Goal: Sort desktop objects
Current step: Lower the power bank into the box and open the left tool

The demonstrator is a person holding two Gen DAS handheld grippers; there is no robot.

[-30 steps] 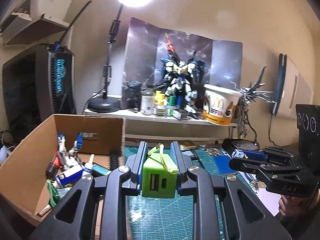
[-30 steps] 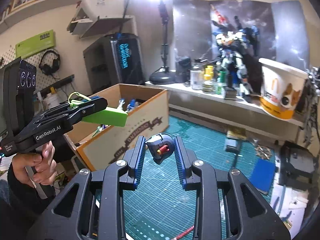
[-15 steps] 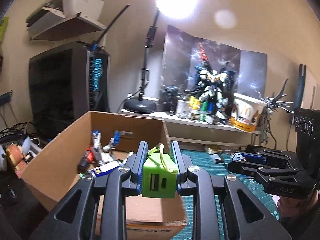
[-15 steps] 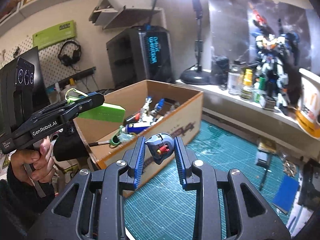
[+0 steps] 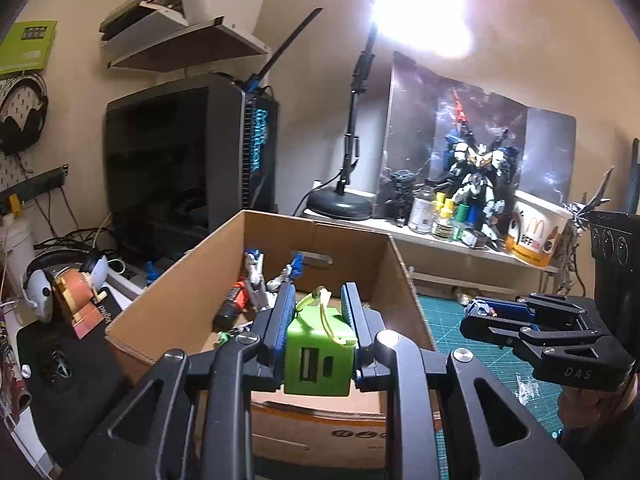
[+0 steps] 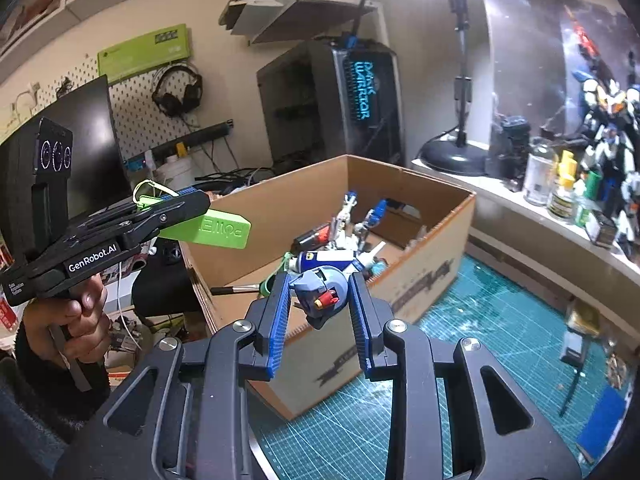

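There are 2 grippers [image 6: 318, 300] [image 5: 318, 320], 1 green power bank [image 5: 318, 360], 1 blue robot head [image 6: 320, 292], 1 cardboard box [image 6: 432, 240], 1 desk lamp [image 5: 340, 204], 1 paper bucket [image 5: 536, 236] and 2 headphones [image 6: 178, 92] [image 5: 18, 120] on the pegboard.

black PC tower [image 5: 192, 156] | lit desk lamp [image 5: 340, 204] (base on shelf) | wall headphones [image 6: 178, 90]

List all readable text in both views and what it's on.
"GenRobot.AI": side of the left tool.
"DAS": side of the right tool.
"BFF" under golden arches: paper bucket.
"WARRIOR": lit PC case; the line beside it is unreadable.
Cardboard box print, green power bank embossing: unreadable.
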